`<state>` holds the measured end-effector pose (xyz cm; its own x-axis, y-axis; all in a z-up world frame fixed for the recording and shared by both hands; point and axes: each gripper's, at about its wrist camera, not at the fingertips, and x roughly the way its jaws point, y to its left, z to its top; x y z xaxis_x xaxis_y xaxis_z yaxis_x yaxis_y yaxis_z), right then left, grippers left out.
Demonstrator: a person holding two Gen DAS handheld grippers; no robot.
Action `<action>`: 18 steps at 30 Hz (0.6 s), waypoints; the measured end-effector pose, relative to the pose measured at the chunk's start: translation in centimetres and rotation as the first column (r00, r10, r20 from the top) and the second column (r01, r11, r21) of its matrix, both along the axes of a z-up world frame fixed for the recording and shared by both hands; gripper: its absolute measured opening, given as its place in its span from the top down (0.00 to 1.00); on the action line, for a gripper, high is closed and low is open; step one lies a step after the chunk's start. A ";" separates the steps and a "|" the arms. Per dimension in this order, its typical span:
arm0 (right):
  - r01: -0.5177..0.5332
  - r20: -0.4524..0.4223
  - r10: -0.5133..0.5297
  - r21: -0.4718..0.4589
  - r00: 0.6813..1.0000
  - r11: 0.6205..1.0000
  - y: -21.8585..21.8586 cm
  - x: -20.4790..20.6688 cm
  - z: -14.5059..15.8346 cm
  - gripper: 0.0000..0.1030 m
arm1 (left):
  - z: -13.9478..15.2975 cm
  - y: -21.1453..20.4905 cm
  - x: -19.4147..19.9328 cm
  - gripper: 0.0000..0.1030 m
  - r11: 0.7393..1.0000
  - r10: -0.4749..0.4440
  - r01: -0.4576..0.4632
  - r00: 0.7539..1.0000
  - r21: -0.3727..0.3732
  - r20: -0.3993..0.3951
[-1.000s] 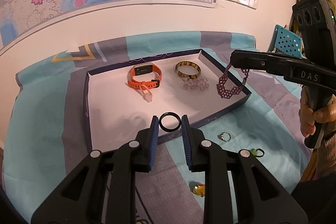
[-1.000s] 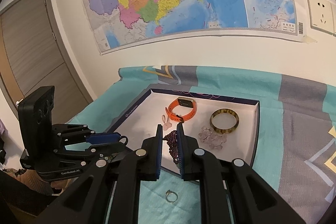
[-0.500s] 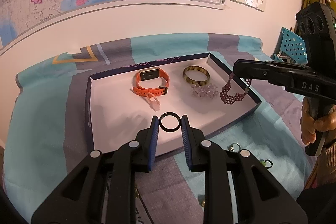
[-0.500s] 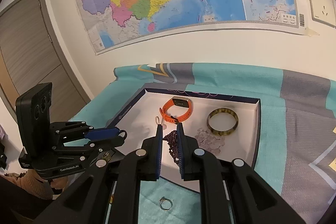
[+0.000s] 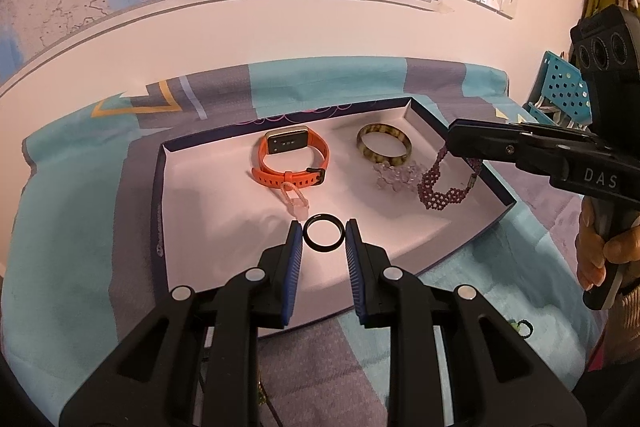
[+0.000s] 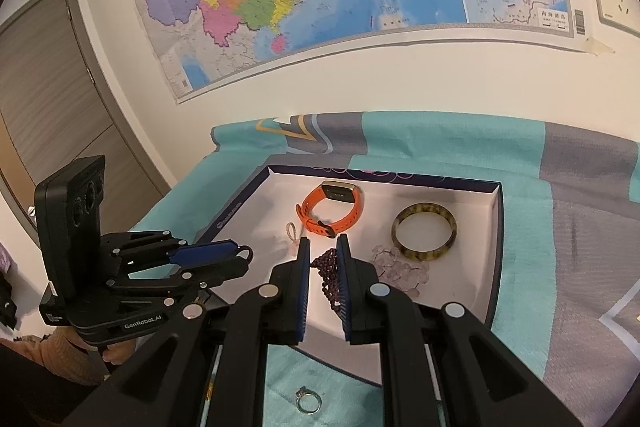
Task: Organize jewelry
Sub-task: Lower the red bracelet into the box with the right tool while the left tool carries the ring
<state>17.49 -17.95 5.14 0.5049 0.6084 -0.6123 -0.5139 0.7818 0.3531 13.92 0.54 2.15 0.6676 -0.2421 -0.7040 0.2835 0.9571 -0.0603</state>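
Already in the box: an orange watch (image 5: 294, 159), a mottled bangle (image 5: 384, 146), a clear bead bracelet (image 5: 396, 175) and a small pink loop (image 5: 295, 198) lie on the white floor of the box (image 5: 158, 187).
Left gripper (image 5: 323, 239): clamped on a black ring (image 5: 323, 234), held over the near part of the box floor, not yet set down.
Right gripper (image 6: 323, 269): pinched on a purple bead bracelet (image 6: 328, 277); in the left wrist view it hangs over the right side of the box, its lower loop at or just above the floor, I cannot tell which.
Left outside: a silver ring (image 6: 308, 403) and a small green-and-black loop (image 5: 522, 327) lie on the teal cloth (image 5: 60, 267) in front of the box.
Progress: by my judgement past halfway; four pieces placed, two in hand, at least two to fetch.
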 end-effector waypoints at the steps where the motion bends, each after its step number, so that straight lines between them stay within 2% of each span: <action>1: 0.001 -0.002 -0.001 0.001 1.000 1.000 0.0 0.1 -0.1 0.89 | -0.1 0.0 0.2 0.78 1.000 0.001 -0.001 1.000 0.001 -0.004; 18: 0.013 -0.032 -0.013 -0.012 0.999 1.000 0.5 2.0 -1.3 0.89 | -1.6 -0.4 2.5 0.78 1.000 0.016 -0.015 0.998 0.006 -0.058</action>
